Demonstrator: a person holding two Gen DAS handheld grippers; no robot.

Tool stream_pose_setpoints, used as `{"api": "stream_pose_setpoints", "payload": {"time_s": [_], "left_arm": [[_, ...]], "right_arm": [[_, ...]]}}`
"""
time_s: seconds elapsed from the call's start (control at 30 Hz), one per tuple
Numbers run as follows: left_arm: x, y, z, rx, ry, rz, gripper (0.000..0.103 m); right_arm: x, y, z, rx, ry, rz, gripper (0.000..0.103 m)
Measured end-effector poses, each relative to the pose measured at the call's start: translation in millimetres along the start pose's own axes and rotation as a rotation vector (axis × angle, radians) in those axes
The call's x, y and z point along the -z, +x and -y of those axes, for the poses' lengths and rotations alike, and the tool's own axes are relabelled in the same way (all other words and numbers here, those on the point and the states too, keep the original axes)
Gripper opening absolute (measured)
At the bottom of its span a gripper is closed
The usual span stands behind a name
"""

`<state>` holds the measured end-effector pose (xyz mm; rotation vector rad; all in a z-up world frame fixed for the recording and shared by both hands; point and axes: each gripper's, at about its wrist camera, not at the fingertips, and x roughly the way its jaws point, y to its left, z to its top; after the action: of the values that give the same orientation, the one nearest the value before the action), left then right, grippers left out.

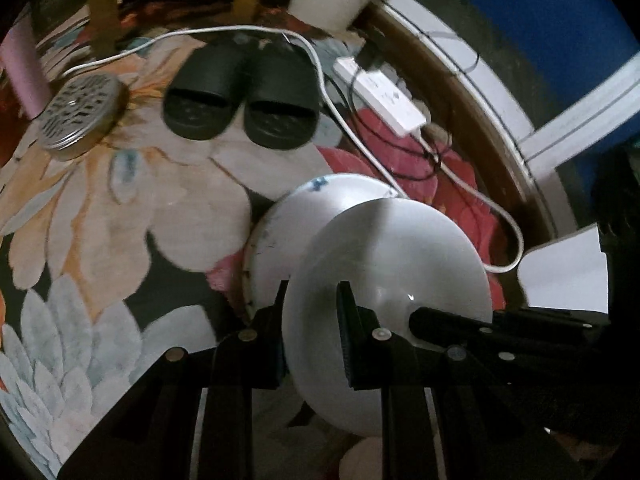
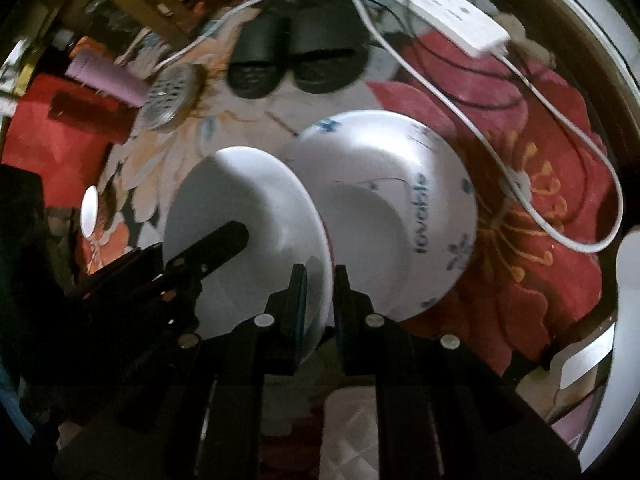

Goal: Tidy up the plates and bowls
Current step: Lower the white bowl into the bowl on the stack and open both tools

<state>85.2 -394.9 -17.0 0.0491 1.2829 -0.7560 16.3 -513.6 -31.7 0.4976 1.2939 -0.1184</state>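
The left claw (image 1: pixel 312 300) is clamped on the left rim of the plain bowl (image 1: pixel 392 264), one finger inside and one outside. The right claw (image 2: pixel 320 284) is pinched on the opposite rim, so the bowl hangs between the two, tilted and partly over the printed bowl (image 2: pixel 404 184), which sits on the rug (image 1: pixel 100 208). The step looks like nesting plain into printed. Both hands should travel as one, level the bowl, centre it over the printed one and let go only once it seats, since a rim pinch is likely to slip if one side leads. For room, the strainer (image 1: pixel 80 112) and slippers (image 1: pixel 240 100) lie well apart on the far left. The cable (image 1: pixel 326 92) runs close past the printed bowl's right side, with the power strip (image 1: pixel 384 96) beyond, so the right is the tighter side.
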Motion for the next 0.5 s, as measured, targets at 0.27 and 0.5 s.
{"api": "stream_pose_setpoints", "payload": {"time_s": [0.27, 0.5], "left_arm": [[9, 34, 20, -0.024, 0.041, -0.071, 0.02], [15, 42, 12, 0.003, -0.001, -0.114, 0.028]], "right_arm": [[3, 18, 34, 0.001, 0.055, -0.053, 0.013], [4, 26, 42, -0.003, 0.063, -0.067, 0.013]]}}
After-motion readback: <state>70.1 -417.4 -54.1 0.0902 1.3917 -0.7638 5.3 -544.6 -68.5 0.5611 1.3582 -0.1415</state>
